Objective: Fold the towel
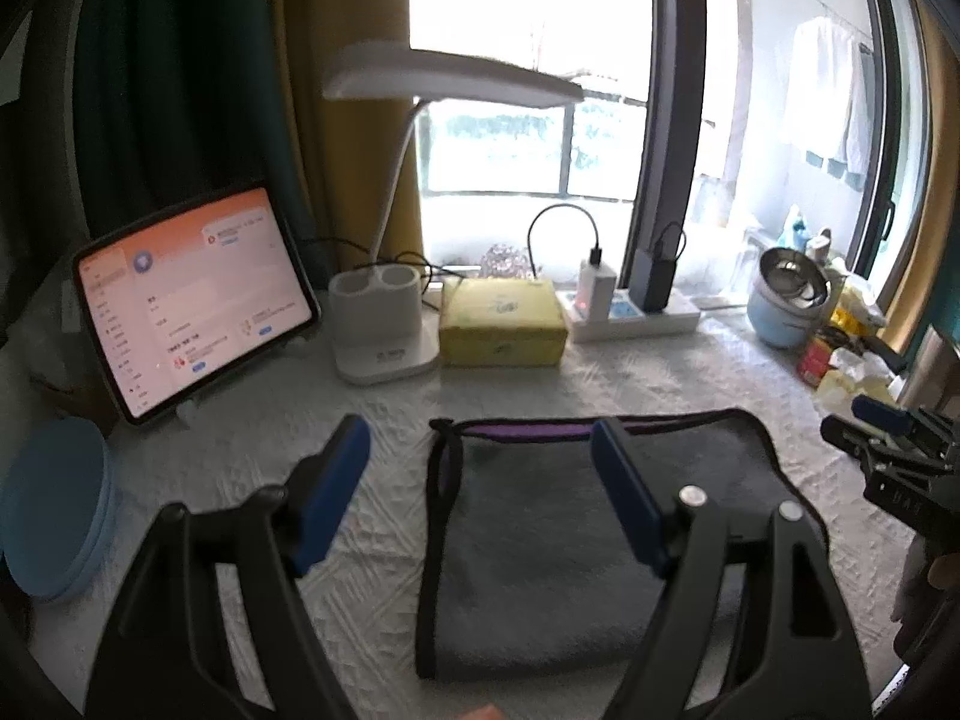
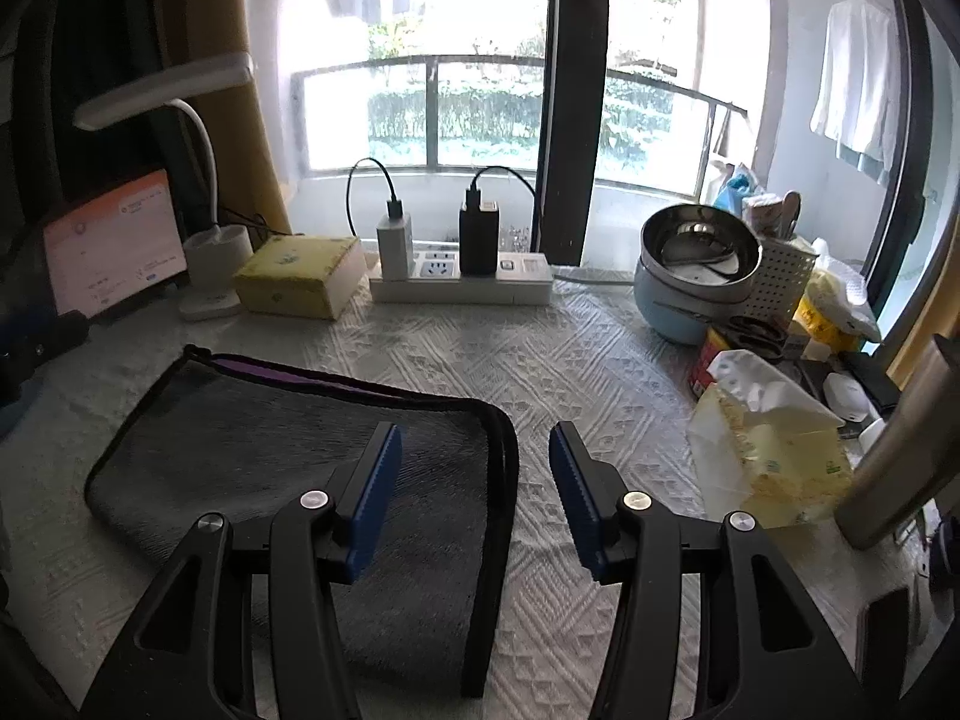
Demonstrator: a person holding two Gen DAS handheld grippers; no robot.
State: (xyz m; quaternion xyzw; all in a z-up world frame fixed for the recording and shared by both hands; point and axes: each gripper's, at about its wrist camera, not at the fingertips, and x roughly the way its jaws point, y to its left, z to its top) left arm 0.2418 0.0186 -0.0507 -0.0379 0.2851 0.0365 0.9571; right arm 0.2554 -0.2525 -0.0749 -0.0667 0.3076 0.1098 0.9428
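Note:
A dark grey towel with black edging and a purple strip along its far edge lies folded flat on the white patterned tablecloth; it also shows in the right wrist view. My left gripper is open and empty, hovering over the towel's left edge. My right gripper is open and empty, straddling the towel's right edge. The right gripper also shows at the right of the left wrist view.
Along the back stand a lit tablet, a white desk lamp, a yellow tissue box and a power strip with chargers. At the right are stacked steel bowls, a white basket and a tissue pack. A blue round lid lies left.

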